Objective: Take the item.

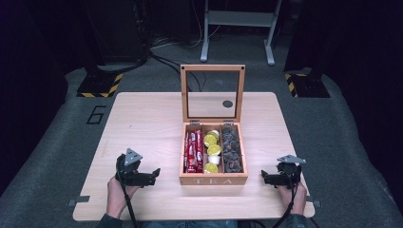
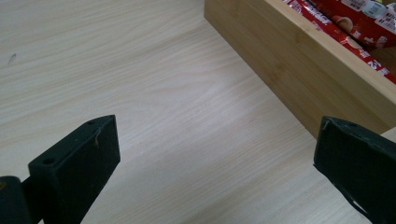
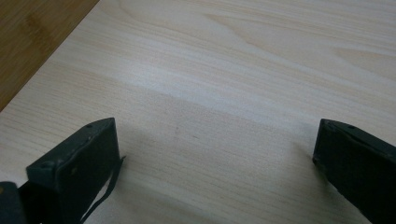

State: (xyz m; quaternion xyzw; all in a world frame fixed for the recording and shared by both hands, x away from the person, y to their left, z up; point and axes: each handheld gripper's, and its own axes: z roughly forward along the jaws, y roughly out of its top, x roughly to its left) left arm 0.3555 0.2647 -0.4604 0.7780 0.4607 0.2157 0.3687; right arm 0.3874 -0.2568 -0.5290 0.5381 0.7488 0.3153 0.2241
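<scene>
At centre frame of the high view, the tea box (image 1: pixel 213 179) is recorded lid up, compartments filled, untouched, with the left gripper (image 1: pixel 153 175) and right gripper (image 1: pixel 264 176) both spread wide and empty beside it; handling is judged not yet begun.

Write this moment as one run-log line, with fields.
tea box: lid open | left tongs: open, empty, left of box | right tongs: open, empty, right of box
</scene>
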